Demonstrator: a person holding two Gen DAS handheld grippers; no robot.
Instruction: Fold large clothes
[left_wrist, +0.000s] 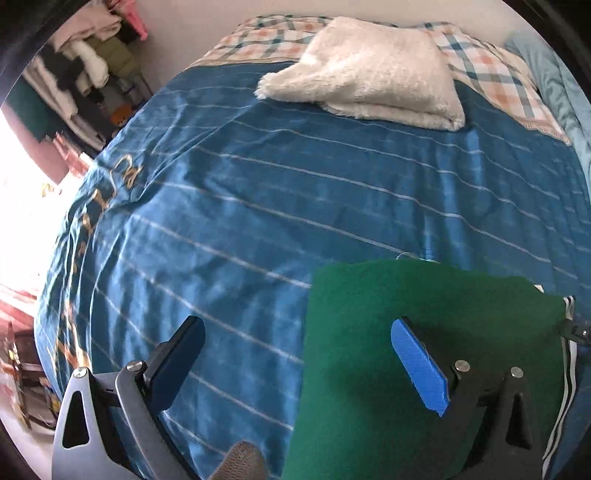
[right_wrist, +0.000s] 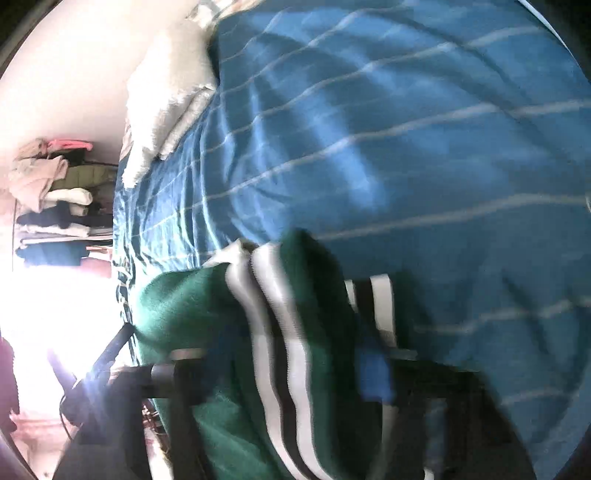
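Observation:
A dark green garment (left_wrist: 424, 350) with white and black side stripes (left_wrist: 565, 387) lies on the blue striped bedspread (left_wrist: 258, 184) at the near right. My left gripper (left_wrist: 295, 354) is open above the bed; its blue-padded right finger (left_wrist: 417, 365) hovers over the green cloth, its left finger (left_wrist: 177, 354) over the bedspread. In the blurred right wrist view the green garment (right_wrist: 192, 302) with its white and black stripes (right_wrist: 273, 332) bunches between the fingers of my right gripper (right_wrist: 280, 369), which looks shut on the cloth.
A folded white fluffy blanket (left_wrist: 369, 70) and checked pillows (left_wrist: 487, 70) lie at the head of the bed. A rack of clothes (left_wrist: 85, 70) stands by the wall at the left, also in the right wrist view (right_wrist: 51, 206). Bright window light at the left.

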